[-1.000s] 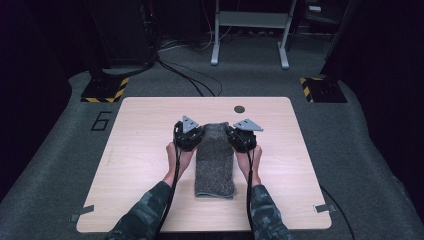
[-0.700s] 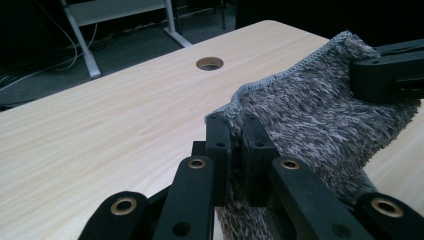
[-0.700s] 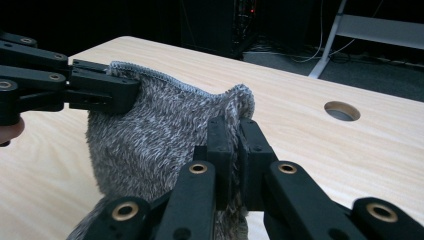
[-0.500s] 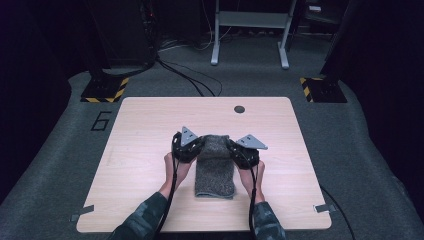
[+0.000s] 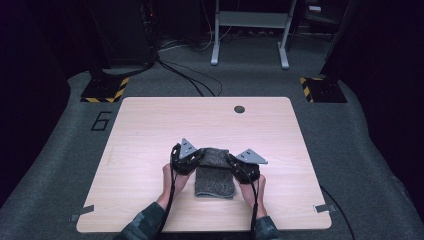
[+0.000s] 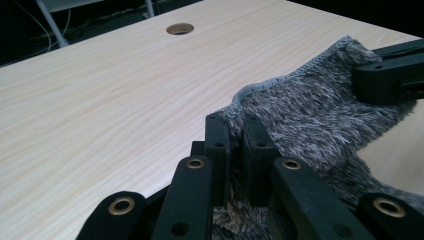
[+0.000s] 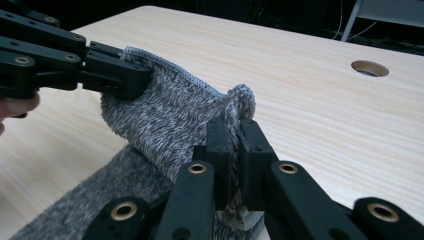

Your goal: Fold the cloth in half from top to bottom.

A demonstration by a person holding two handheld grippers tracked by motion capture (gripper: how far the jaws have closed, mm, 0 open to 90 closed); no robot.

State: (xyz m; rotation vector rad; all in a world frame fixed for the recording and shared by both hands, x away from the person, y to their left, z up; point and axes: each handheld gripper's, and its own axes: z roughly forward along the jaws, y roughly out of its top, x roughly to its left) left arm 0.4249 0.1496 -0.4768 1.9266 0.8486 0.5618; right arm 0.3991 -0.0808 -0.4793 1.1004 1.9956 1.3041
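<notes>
Evidently mid-fold: left gripper (image 5: 196, 159) and right gripper (image 5: 234, 162) each clamp a far corner of the grey towel (image 5: 215, 179), lifting that edge over the towel's near half.

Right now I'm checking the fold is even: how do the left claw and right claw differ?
The left claw pinches the grey towel's left far corner; the right claw pinches its right far corner. The left claw sits slightly farther up the table than the right claw. Both are shut on the towel, with the edge lifted between them.
</notes>
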